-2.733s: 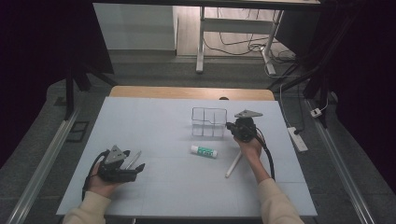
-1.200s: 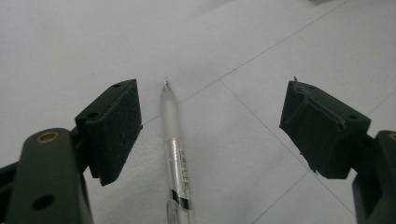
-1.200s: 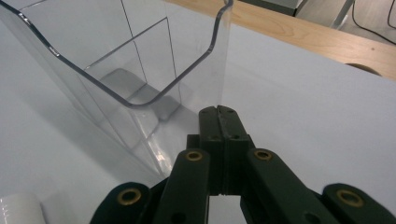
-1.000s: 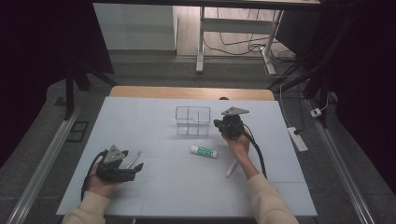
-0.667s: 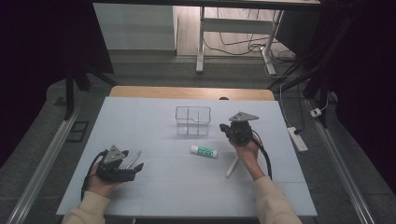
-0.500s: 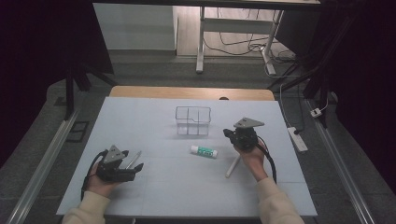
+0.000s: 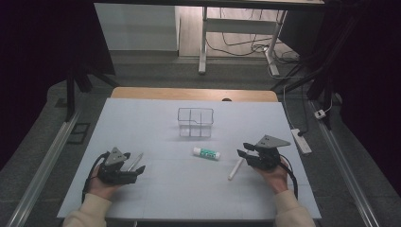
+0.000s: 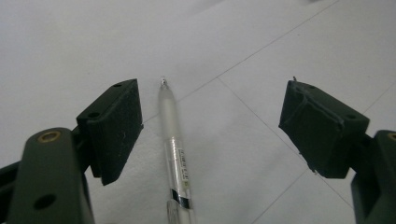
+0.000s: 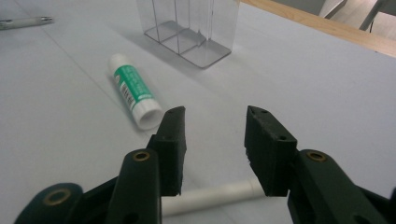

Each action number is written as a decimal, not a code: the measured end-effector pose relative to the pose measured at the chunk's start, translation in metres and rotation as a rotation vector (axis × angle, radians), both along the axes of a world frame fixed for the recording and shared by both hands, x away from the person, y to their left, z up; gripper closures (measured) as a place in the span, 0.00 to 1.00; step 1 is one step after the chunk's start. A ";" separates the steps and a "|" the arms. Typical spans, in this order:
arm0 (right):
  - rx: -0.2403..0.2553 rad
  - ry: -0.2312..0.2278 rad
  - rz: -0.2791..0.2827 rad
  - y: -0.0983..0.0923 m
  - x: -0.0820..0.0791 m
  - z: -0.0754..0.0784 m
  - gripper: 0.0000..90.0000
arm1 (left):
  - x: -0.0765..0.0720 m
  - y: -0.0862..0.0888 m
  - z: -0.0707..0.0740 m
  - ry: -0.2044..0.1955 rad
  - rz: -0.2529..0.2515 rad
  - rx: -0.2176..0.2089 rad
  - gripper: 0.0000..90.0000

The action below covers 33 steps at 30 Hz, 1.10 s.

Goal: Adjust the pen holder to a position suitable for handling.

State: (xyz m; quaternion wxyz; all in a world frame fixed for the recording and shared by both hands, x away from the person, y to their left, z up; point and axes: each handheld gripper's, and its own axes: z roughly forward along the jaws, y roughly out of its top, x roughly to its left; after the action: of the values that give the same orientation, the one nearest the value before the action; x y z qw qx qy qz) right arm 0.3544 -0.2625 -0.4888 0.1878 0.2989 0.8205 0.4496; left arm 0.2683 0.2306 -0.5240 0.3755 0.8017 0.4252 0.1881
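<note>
— Where is the pen (image 8: 176,154) found?
— On the counter (image 7: 156,123), between the wide-spread jaws of the left claw (image 8: 210,126), untouched.
— And the right claw (image 9: 212,140)?
— Parted, empty, above a white stick (image 9: 210,196); glue stick (image 9: 133,91) nearby.

The clear divided organizer (image 7: 195,122) now stands farther left on the worktop (image 7: 142,123) than it did at the start, slid there while the right claw (image 7: 245,152) was against it. That claw has since pulled back toward the person and out to the right, and now hovers with its jaws apart over the white marker (image 7: 235,169), well apart from the organizer.
</note>
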 end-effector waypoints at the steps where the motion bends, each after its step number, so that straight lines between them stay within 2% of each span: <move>1: 0.003 0.001 0.001 -0.003 -0.003 -0.001 0.62 | 0.000 0.000 0.000 0.000 -0.001 0.001 0.24; 7: -0.016 -0.006 -0.003 -0.014 -0.015 -0.003 0.58 | 0.000 -0.001 0.000 -0.001 -0.007 0.005 0.24; 11: -0.015 -0.001 0.005 -0.018 -0.019 -0.007 0.54 | 0.000 0.000 0.000 -0.004 -0.006 0.005 0.24; 16: -0.058 0.013 0.007 -0.022 -0.022 -0.012 0.49 | 0.000 0.000 -0.001 -0.003 -0.010 0.010 0.24; 24: -0.077 0.023 -0.008 -0.026 -0.024 -0.016 0.41 | 0.001 0.003 0.000 -0.010 -0.026 0.017 0.25; 29: -0.076 0.028 -0.006 -0.026 -0.023 -0.016 0.40 | 0.002 0.007 0.009 -0.022 -0.040 0.044 0.25; 32: -0.077 0.030 -0.004 -0.025 -0.023 -0.016 0.40 | 0.003 0.008 0.015 -0.023 -0.043 0.078 0.25; 33: -0.081 0.032 -0.004 -0.026 -0.023 -0.016 0.40 | 0.005 0.008 0.018 -0.009 -0.056 0.096 0.25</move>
State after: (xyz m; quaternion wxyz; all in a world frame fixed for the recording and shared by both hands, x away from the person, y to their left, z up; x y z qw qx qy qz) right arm 0.3311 -0.2880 -0.5044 0.1874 0.2997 0.8403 0.4110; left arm 0.2733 0.2382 -0.5060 0.3437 0.8295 0.3915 0.2014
